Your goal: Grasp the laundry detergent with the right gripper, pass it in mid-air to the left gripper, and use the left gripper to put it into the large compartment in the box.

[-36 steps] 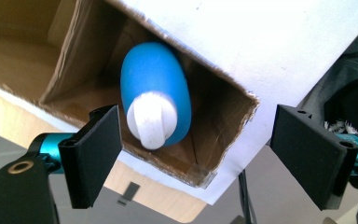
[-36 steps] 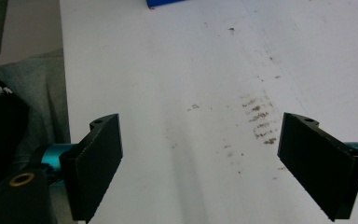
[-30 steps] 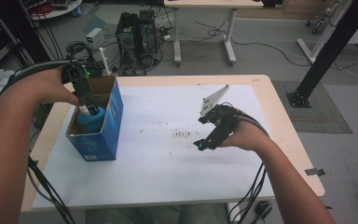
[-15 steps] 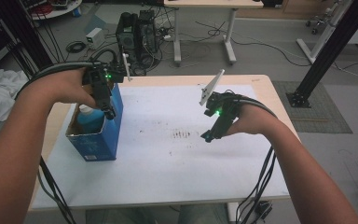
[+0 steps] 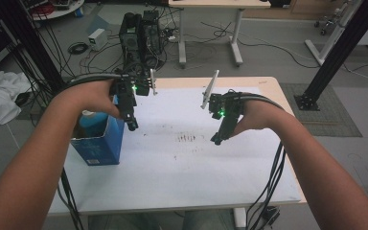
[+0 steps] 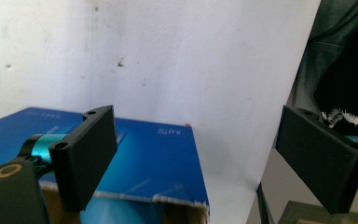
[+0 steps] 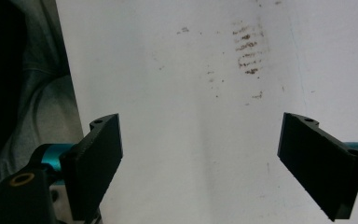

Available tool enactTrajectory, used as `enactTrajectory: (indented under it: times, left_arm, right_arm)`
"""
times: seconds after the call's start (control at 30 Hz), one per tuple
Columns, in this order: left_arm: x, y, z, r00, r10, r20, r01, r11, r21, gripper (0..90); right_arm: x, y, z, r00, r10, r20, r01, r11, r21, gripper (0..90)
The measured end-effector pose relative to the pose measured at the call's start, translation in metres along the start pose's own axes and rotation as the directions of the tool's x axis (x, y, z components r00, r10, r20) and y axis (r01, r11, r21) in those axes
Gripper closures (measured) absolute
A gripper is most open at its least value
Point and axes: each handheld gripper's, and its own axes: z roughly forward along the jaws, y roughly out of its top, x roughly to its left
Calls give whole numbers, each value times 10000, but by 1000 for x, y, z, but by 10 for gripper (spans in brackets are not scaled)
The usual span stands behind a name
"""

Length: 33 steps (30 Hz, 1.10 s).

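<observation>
table (image 5: 249, 191) covered by a white sheet, smudged with a patch of short dark streaks (image 5: 188, 138) near its middle; the same streaks (image 7: 248, 52) show in the right gripper view, up and right of centre.

blue cardboard box (image 5: 97, 143) stands open-topped at the left edge of the table, torn rim up. inside it a light blue object (image 5: 90, 118), partly hidden by the left hand; cannot tell what it is. in the left gripper view the box (image 6: 158, 158) lies below and between the jaws, its printed blue side facing the camera, ragged cardboard edge along the bottom.

left gripper (image 5: 132, 125) held above the table, just beside the box's upper right corner, tips pointing down toward the sheet. a green light glows on its body. left hand (image 5: 93, 98) wraps it from behind. in its own view the left gripper (image 6: 196, 163) has jaws spread wide, nothing between them, not touching the box.

right gripper (image 5: 216, 140) held over the right half of the sheet, tips angled down and left, close to the streaks. green light on too. right hand (image 5: 258, 115) grips it from the right side. its own view shows the right gripper (image 7: 200, 163) with jaws wide apart, bare white sheet between them, nothing held.

grippers well apart from each other. cables (image 5: 268, 182) trail off the near edge of the table.
</observation>
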Motion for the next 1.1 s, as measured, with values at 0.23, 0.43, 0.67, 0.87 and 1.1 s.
enactTrajectory:
  times: [0.23,0.43,0.67,0.87,1.1]
  left_arm:
    - [-3,15,13,10000,61,73,-62,9998,165,126]
    - [-4,14,15,9998,81,174,-84,9998,170,126]
    - [-2,8,12,9997,205,143,-206,9997,108,126]
    - [0,5,11,9999,110,124,-111,9999,105,126]
    - [1,4,9,9999,112,61,-113,9999,73,126]
  right_arm:
    - [-2,4,6,9999,63,-111,-60,9996,293,131]
    - [-2,4,7,9998,80,-161,-76,9997,244,131]
    - [-3,-1,5,9995,298,-142,-296,9995,115,131]
    - [-8,-4,4,9999,109,-30,-108,9998,184,131]
    - [-9,-5,3,9999,161,-39,-160,9996,228,131]
